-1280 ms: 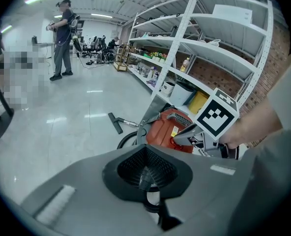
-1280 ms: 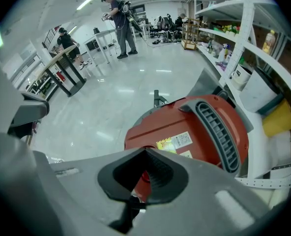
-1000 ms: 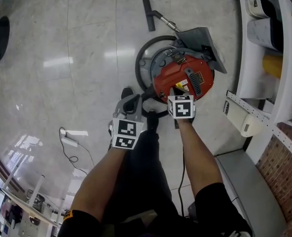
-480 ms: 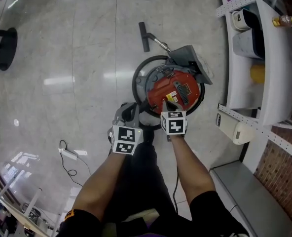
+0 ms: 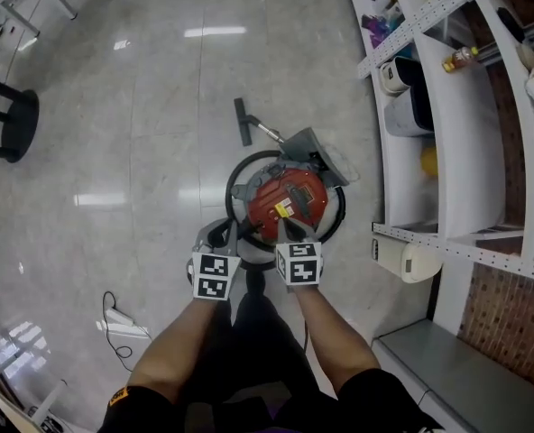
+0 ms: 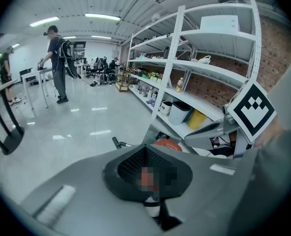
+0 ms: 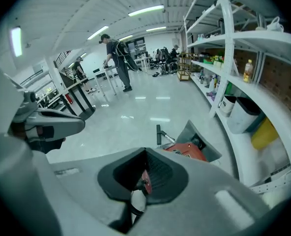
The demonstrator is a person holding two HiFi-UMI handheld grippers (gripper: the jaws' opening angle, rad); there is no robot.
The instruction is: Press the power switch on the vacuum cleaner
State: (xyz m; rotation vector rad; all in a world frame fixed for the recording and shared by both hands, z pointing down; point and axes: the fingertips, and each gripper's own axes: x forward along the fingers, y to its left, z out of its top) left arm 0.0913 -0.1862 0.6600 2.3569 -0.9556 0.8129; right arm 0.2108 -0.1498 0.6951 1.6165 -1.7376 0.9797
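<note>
The red vacuum cleaner (image 5: 283, 201) stands on the pale floor with its black hose (image 5: 240, 183) looped round it and its floor nozzle (image 5: 243, 121) lying beyond. Both grippers hover on the near side of it and well above it. My left gripper (image 5: 220, 240) is at its left. My right gripper (image 5: 292, 234) is over its near edge. In the left gripper view the jaws (image 6: 145, 147) are shut and empty, with the vacuum cleaner (image 6: 167, 143) just past them. The right gripper (image 7: 145, 152) is likewise shut on nothing above the vacuum cleaner (image 7: 187, 151). I cannot make out the power switch.
White shelving (image 5: 447, 152) with bins and bottles runs along the right, with a white appliance (image 5: 404, 260) at its foot. A black stool (image 5: 7, 124) stands far left and a power strip with cable (image 5: 121, 318) lies near left. People (image 6: 57, 63) stand at tables far off.
Both grippers and the head camera have risen away from the vacuum cleaner, which now looks smaller. The right gripper, which was down on the red top, now hangs above it.
</note>
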